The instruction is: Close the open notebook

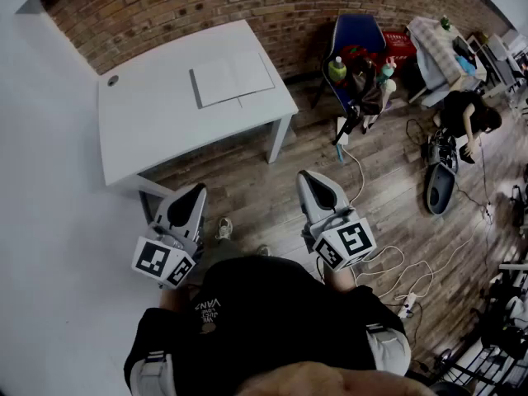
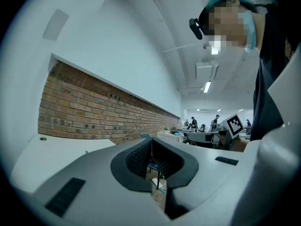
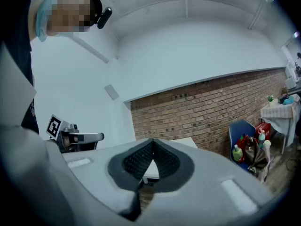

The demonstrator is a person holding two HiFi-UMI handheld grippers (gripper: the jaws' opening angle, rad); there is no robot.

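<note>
Notebook (image 1: pixel 233 78), where does it lie?

Open and flat on the white table (image 1: pixel 148 130), towards the far right corner, near the brick wall (image 1: pixel 165 15).

And the claws?

Well apart from it. Both are held close to the person's body, over the floor (image 1: pixel 264 188) on the near side of the table. The left claw (image 1: pixel 198 190) is clenched, its pads pressed together with nothing between them. The right claw (image 1: pixel 307 177) is clenched too, and bare.

What is the notebook like?

A thin, pale rectangle, two blank pages with a faint centre fold and a darker strip along its left edge.

And around it?

The tabletop is smooth and rectangular, with a small round hole (image 1: pixel 112 80) at its far left corner. The floor is wood planks. The claws are smooth grey shells with dark ribbed pads.
</note>
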